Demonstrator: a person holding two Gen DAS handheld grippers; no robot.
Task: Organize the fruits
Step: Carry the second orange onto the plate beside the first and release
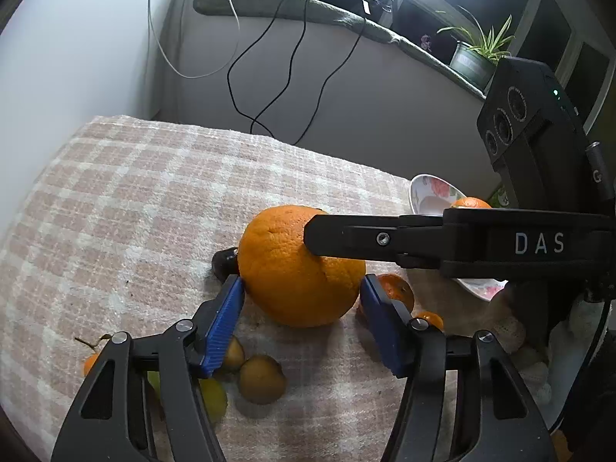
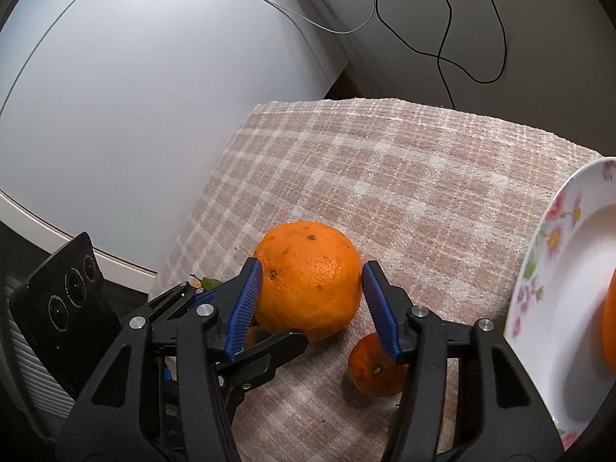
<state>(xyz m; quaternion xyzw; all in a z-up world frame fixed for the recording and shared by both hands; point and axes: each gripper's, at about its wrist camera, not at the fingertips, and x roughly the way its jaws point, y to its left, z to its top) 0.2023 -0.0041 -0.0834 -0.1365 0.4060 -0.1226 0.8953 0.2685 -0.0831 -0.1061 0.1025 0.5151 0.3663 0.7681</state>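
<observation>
A large orange sits on the checked pink cloth. My left gripper stands open around it, blue pads on either side. My right gripper comes from the right and its blue pads touch both sides of the same orange; its black finger crosses the orange in the left wrist view. A small mandarin lies just right of the orange. A flowered white plate at the right holds another orange.
Two brownish round fruits and a yellow-green fruit lie near my left gripper. A small orange fruit with a stem lies at the left. Small mandarins lie right of the orange. Cables hang on the wall behind.
</observation>
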